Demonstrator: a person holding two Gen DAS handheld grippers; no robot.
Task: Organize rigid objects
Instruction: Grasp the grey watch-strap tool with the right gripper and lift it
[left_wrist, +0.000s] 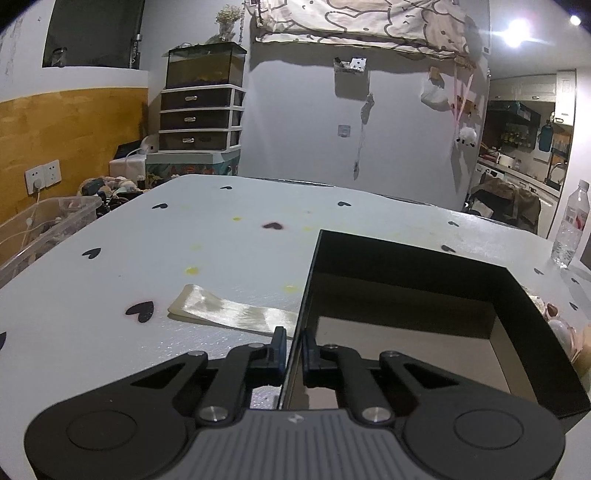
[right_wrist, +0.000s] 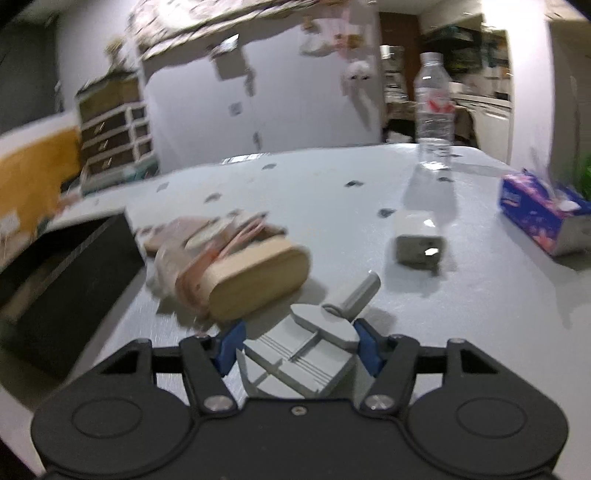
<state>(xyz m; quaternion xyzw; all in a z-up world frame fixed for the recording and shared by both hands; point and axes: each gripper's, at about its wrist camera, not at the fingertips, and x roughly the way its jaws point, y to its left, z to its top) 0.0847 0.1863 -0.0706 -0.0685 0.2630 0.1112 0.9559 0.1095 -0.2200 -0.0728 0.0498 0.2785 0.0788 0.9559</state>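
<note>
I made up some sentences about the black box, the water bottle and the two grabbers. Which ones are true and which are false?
1. The left gripper pinches the side wall of the black box. True.
2. The black box is full of toys. False: what shows of its inside is bare.
3. The water bottle lies on its side. False: it stands upright on the table.
4. The right gripper has a pale grey object between its blue fingers. True.
5. The tissue pack is green. False: it is blue with pink flowers.
</note>
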